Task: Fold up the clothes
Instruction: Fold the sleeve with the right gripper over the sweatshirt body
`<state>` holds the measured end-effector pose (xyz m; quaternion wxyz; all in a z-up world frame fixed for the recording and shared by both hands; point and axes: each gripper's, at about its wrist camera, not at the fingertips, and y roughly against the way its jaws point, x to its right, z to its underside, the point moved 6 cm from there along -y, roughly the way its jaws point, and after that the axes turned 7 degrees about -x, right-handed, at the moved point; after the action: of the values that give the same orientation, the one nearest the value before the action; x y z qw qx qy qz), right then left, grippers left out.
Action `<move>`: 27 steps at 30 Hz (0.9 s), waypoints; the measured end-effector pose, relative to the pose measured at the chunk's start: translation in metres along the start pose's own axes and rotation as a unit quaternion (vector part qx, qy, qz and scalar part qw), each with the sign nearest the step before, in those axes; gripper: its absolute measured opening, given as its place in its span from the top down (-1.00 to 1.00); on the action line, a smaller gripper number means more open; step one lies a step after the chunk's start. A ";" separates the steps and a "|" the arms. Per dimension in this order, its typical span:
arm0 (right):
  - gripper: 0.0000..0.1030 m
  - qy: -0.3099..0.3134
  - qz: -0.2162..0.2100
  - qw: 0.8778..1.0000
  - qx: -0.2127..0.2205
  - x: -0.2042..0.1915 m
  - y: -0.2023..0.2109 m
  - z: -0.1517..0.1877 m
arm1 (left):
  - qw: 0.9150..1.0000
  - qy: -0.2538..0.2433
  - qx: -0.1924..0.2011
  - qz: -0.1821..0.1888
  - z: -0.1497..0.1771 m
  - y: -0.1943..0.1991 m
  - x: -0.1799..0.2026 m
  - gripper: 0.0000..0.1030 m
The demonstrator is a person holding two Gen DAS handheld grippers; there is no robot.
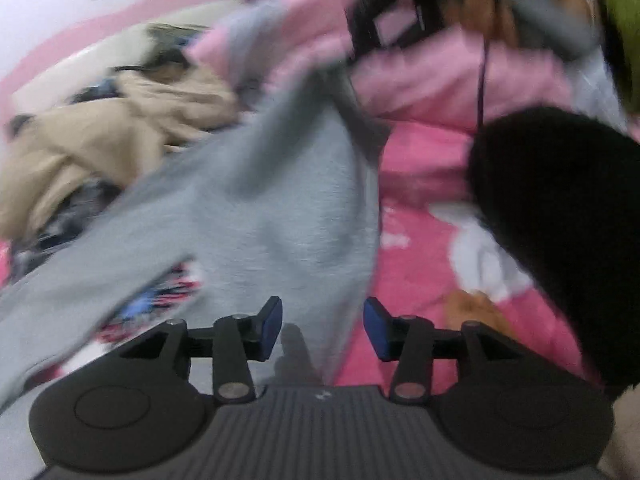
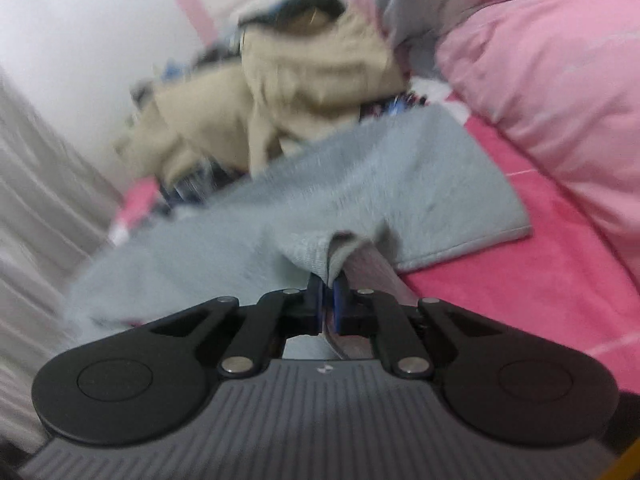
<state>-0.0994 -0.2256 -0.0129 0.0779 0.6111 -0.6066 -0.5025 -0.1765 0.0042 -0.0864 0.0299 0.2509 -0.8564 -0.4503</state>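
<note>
A grey sweatshirt (image 1: 280, 208) with a colourful print (image 1: 160, 300) lies stretched over the pink bedsheet (image 1: 420, 240). My left gripper (image 1: 323, 328) hovers over its near edge, jaws apart, blue pads (image 1: 374, 328) touching nothing. In the right wrist view the same grey sweatshirt (image 2: 380, 184) is pulled up at one edge. My right gripper (image 2: 329, 300) is shut on a bunched fold of that grey cloth. Both views are blurred by motion.
A heap of beige clothes (image 1: 112, 136) and dark garments lies beyond the sweatshirt, also the beige clothes (image 2: 280, 92). A pink quilt (image 2: 552, 80) rises at the right. A person's dark sleeve (image 1: 560, 220) and the other gripper (image 1: 400, 20) show at the upper right. A pale curtain (image 2: 36, 200) hangs left.
</note>
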 end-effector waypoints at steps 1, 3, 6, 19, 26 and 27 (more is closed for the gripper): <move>0.94 -0.020 -0.015 1.000 0.003 0.006 0.017 -0.004 | 1.000 -0.024 -0.009 0.001 -0.002 -0.007 0.013 0.10; 0.94 -0.072 -0.048 0.996 -0.002 0.022 0.047 -0.007 | 0.997 -0.082 -0.015 -0.007 -0.002 -0.018 0.037 0.09; 0.94 -0.128 -0.061 0.990 -0.010 0.050 0.069 -0.003 | 0.986 -0.162 -0.016 -0.044 0.004 -0.031 0.066 0.02; 0.94 -0.181 -0.082 0.980 -0.011 0.077 0.097 0.006 | 0.999 -0.045 0.028 0.003 -0.023 0.011 0.036 0.87; 0.86 -0.160 0.070 0.978 -0.117 0.107 0.094 0.016 | 0.982 -0.033 -0.066 0.176 0.009 -0.001 0.045 0.68; 0.85 -0.161 0.075 0.978 -0.113 0.107 0.098 0.014 | 0.977 -0.032 -0.080 0.193 0.014 -0.005 0.048 0.61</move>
<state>-0.2001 -0.3310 -0.0064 0.0848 0.4622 -0.5942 -0.6527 -0.2203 -0.0099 -0.1073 0.1091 0.0633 -0.8506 -0.5104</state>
